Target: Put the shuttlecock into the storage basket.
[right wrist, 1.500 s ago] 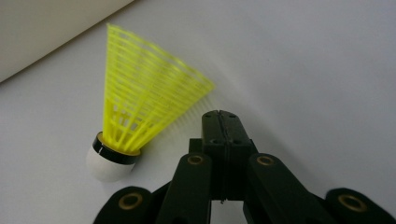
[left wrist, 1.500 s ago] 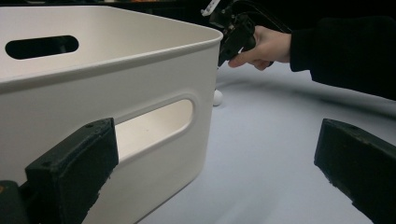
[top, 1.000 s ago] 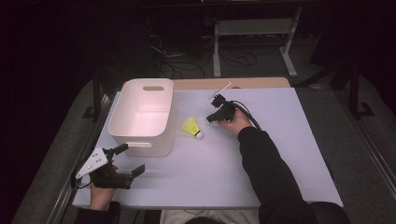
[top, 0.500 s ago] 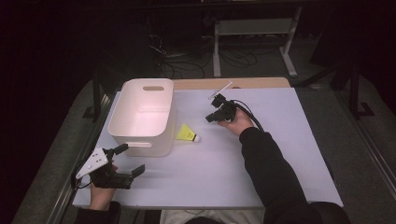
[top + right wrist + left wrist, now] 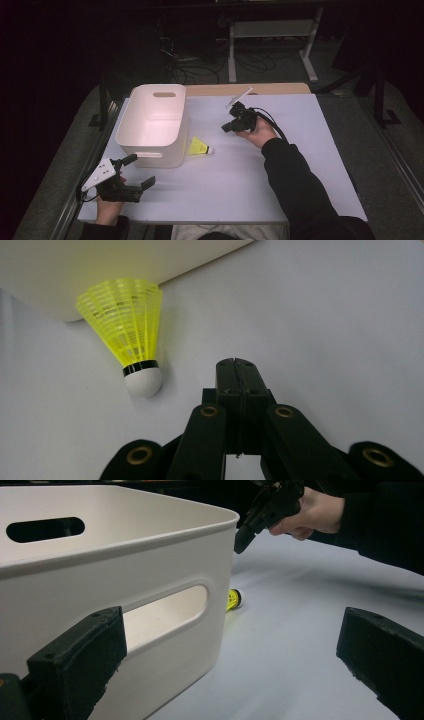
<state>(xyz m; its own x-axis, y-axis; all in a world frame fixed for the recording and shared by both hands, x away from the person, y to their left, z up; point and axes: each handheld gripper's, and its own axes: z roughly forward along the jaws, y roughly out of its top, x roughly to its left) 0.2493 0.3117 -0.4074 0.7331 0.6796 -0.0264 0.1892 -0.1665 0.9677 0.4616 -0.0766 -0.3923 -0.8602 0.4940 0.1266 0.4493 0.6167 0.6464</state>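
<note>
One shuttlecock (image 5: pixel 199 147) is all I have to deal with, and it is not yet in the white bin (image 5: pixel 131 135): the bin's floor, as far as the high view lets me see, holds nothing. The yellow skirt lies on the table (image 5: pixel 300 190) against the bin's right wall near its near corner, with the white cork tip pointing right, away from the bin. My right gripper (image 5: pixel 234 125) hangs a little to the right and farther back from it, and in the right gripper view its jaws are pressed flat together with nothing between them, the shuttlecock just off to their left and clear of them. My left gripper (image 5: pixel 134 172) sits at the near left of the table, just in front of the bin's near wall; its jaws stand wide apart and grip nothing, framing the bin's handle slot in the left gripper view. So I judge the work barely begun. What is left for me is everything that counts: spread the right jaws, come down over the cork or the skirt, close, lift it over the rim and let it drop inside.
</note>
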